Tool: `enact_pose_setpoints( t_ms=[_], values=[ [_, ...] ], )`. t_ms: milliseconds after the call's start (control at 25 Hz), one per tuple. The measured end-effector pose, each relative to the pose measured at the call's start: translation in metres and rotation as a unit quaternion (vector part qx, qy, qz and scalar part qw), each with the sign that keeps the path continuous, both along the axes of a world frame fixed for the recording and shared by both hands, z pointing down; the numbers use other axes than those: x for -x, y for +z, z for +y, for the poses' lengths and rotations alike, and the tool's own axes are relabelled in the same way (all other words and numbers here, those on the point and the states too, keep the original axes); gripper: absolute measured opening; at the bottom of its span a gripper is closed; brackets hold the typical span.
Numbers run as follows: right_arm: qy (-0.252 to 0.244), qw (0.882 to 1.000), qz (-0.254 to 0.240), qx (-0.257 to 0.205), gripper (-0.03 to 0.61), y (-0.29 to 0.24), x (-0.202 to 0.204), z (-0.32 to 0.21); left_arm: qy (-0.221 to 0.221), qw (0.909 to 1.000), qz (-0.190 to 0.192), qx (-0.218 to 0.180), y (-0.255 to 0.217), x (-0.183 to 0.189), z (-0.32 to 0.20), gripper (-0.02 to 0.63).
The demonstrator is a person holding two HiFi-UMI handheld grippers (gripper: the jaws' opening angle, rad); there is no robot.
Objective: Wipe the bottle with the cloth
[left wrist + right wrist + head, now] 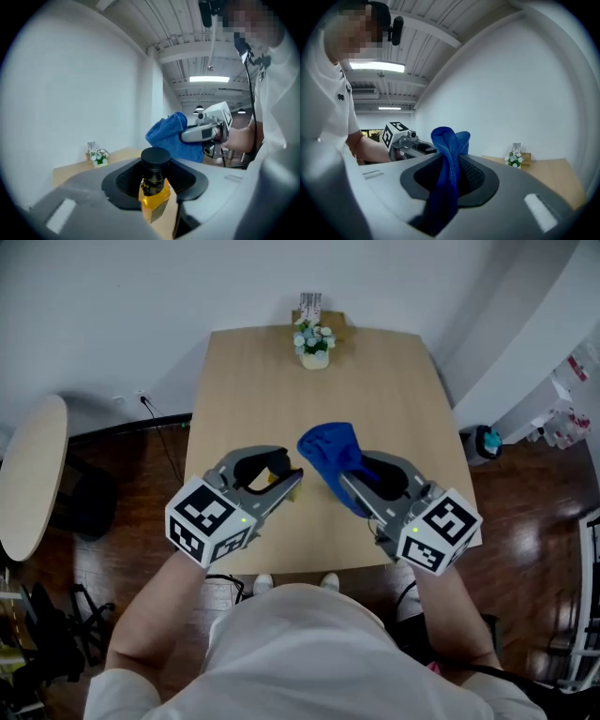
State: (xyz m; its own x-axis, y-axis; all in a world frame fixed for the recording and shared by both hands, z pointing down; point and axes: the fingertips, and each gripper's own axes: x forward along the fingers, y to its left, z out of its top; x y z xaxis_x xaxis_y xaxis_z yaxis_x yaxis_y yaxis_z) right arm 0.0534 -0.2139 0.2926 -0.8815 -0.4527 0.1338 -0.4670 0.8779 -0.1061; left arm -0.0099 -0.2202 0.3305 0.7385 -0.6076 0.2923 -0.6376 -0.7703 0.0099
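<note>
Nearest to the person, both grippers hang in the air above the near edge of the surface (375, 381).

The left gripper (291, 482) has its jaws drawn close together on the bottle (154, 190). It pinches the yellow body just under the black cap (155, 158), and the bottle stands about upright between the jaws.

To the right, the right gripper (349, 486) is clamped on the blue cloth (330, 451). A thick fold runs between its jaws, and the rest bunches out past the tips, toward the far side and the left.

Cloth and bottle are just beside each other. In the left gripper view the cloth seems to sit behind the cap without touching it, though I cannot be sure of this.

I judge that the step in hand is bringing the cloth to the bottle, and that wiping has not yet begun. The next move calls for pressing the loose bunch against the bottle's side and rubbing along it. The left grip must stay firm, so that the bottle does not tilt or slip.

At the far edge of the surface a small flower pot (314, 341) stands well apart from all this.
</note>
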Motion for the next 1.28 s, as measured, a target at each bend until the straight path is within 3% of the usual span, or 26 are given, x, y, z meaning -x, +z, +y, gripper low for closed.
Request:
enact_pose_setpoints(
  t_ms=[200,400,960,1080,1280],
  values=[
    [0.02,0.997,-0.078,0.018,0.097,-0.003,-0.004,-0.001,0.009,0.9994,0.033,0.012,-0.031,-0.004,-0.011,0.158],
    [0.027,0.992,-0.114,0.035,0.097,0.016,-0.011,0.006,0.012,0.9983,0.054,0.02,-0.05,-0.013,-0.015,0.158],
    [0.065,0.995,-0.018,0.073,0.095,0.126,-0.053,0.011,0.004,0.9971,0.073,0.02,-0.084,-0.029,-0.026,0.159],
    [0.059,0.997,-0.014,0.041,0.095,0.104,-0.059,0.025,-0.003,0.9972,0.072,0.021,-0.084,-0.032,-0.03,0.16],
    [0.002,0.996,-0.036,-0.081,0.095,0.021,-0.032,0.052,-0.011,0.997,0.072,0.029,-0.077,-0.039,-0.037,0.16]
  ],
)
